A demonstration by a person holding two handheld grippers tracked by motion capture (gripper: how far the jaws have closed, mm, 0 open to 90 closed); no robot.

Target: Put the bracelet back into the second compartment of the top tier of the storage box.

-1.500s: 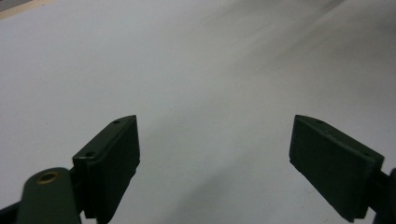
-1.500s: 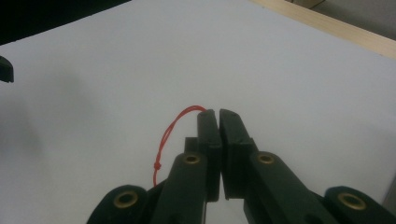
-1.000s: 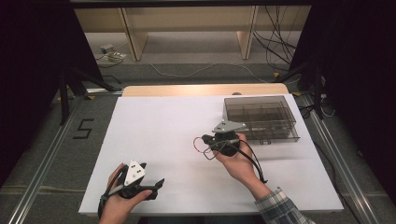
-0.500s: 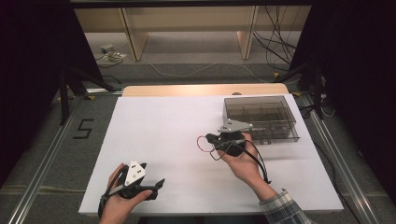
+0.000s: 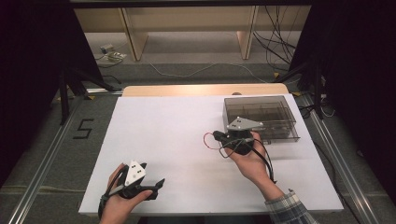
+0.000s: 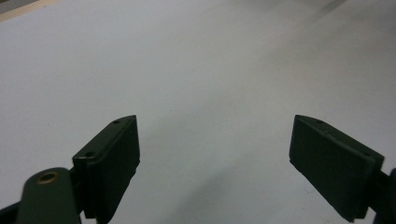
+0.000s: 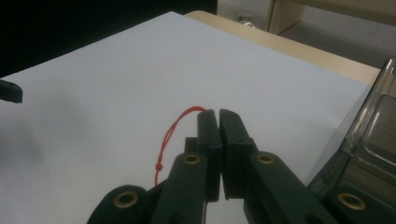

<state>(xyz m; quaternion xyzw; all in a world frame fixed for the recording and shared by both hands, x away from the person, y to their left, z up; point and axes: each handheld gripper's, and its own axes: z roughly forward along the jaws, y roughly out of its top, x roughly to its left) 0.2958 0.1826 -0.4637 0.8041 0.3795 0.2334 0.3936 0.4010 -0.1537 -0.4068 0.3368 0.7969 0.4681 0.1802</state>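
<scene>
Just ahead of your right tool [image 5: 215,136], a thin red string [image 7: 170,135] loops out from between the jaws, which are pressed together on its end; the loop curls off to the side of the jaws and hangs down toward the white surface [image 5: 177,135], with a small knot low on it. Right beside that tool, on its far side from the string, stands the smoky clear plastic box [image 5: 261,116], its near wall close against the tool's body in the right gripper view. The box is split by dividers into several compartments, and through the tinted plastic you cannot tell whether anything lies in them. You look to be carrying the string away from the box, out over open surface, so the step in hand is the transfer. The next move calls for a steady grip, since the string is thin and could slip free, and a spot clear of the box to lay it down. Your left tool [image 5: 156,184] rests well apart, near the front edge of the surface, its jaws spread wide with nothing between them but bare white surface.
</scene>
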